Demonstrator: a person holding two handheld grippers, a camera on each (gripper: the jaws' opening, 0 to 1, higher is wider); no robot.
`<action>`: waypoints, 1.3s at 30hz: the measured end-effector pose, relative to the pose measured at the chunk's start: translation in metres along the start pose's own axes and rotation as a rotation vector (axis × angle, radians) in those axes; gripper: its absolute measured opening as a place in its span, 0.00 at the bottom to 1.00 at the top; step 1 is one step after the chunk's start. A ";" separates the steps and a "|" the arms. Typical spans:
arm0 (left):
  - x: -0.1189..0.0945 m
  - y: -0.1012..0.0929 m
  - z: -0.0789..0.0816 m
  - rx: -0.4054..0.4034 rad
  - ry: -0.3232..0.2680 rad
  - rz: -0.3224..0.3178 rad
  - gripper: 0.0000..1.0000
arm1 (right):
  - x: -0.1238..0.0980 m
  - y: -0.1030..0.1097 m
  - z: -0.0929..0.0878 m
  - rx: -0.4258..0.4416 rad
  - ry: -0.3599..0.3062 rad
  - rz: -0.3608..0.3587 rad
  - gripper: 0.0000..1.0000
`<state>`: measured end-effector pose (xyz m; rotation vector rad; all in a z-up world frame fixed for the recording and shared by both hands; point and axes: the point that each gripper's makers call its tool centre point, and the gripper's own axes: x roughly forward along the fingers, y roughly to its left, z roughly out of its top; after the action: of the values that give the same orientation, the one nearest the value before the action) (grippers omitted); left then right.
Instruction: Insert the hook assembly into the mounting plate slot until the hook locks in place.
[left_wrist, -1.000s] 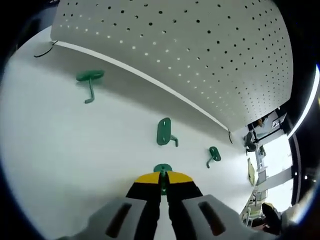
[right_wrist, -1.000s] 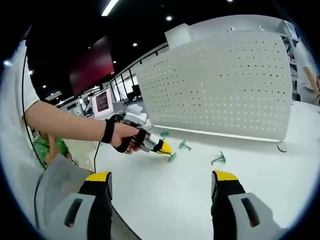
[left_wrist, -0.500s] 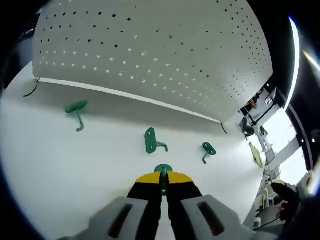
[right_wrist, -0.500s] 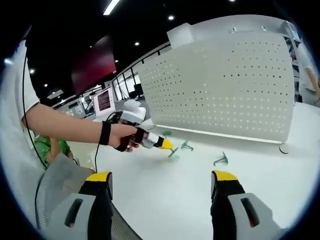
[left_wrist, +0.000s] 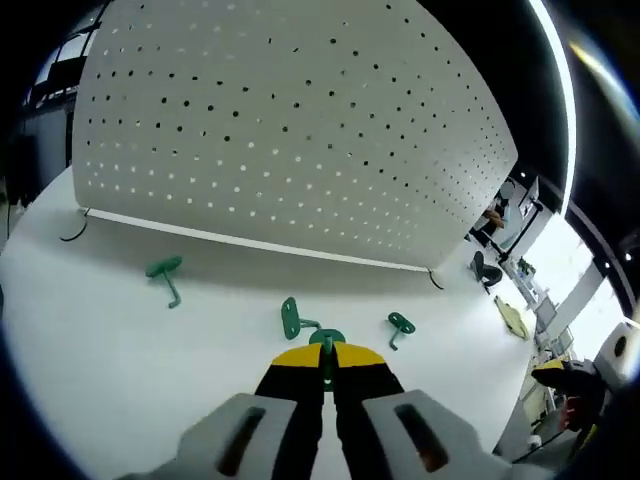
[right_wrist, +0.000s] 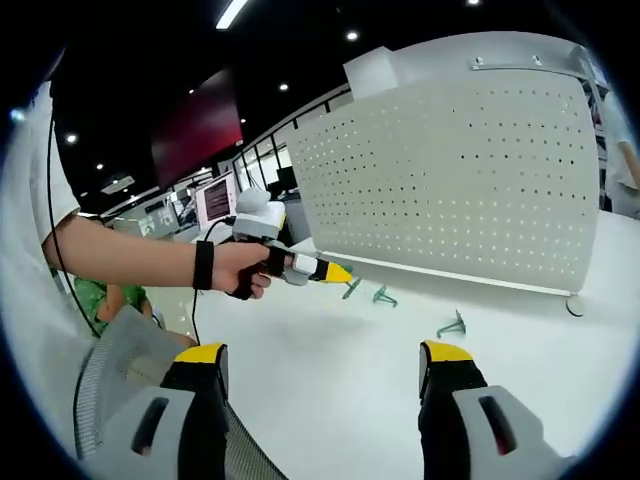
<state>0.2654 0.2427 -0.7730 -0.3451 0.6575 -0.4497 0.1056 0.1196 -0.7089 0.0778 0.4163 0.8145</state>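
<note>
A dim hall with ceiling spotlights and screens lies behind a smooth matt white table (left_wrist: 90, 330). On the table stands a large white pegboard (left_wrist: 290, 130), a thin upright sheet drilled with a regular grid of small round holes, its lower edge resting on the tabletop.

The left gripper (left_wrist: 326, 362) has grey jaws tipped in yellow and black, pressed together on a green hook (left_wrist: 325, 342). In the left gripper view this hook shows a small rounded plate just past the yellow tips, facing the pegboard, with its stem running back between the jaws along the gripper's own line. In the right gripper view the same hook (right_wrist: 351, 287) hangs off the yellow tip, slanting down, raised clear of the table in front of the pegboard's left part.

3 more green hooks lie on the table in front of the pegboard, each an oval plate with a thin bent stem: 1 (left_wrist: 165, 277) near the board's left end, 1 (left_wrist: 293, 319) near its middle with the plate on edge, 1 (left_wrist: 399, 327) toward its right end.

The right gripper (right_wrist: 322, 375) stands well back from the pegboard, jaws wide apart with nothing between them
</note>
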 end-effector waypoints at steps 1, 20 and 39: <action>0.000 0.000 0.003 -0.003 -0.013 0.001 0.01 | 0.000 0.000 -0.001 0.001 0.002 0.000 0.79; -0.043 -0.014 0.071 0.107 -0.376 0.040 0.02 | -0.002 0.005 0.022 -0.081 -0.062 -0.020 0.83; -0.071 -0.032 0.125 0.243 -0.562 0.060 0.02 | -0.008 0.022 0.026 -0.098 -0.052 -0.024 0.86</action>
<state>0.2876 0.2716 -0.6307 -0.2047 0.0635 -0.3482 0.0957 0.1308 -0.6779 0.0025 0.3273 0.8067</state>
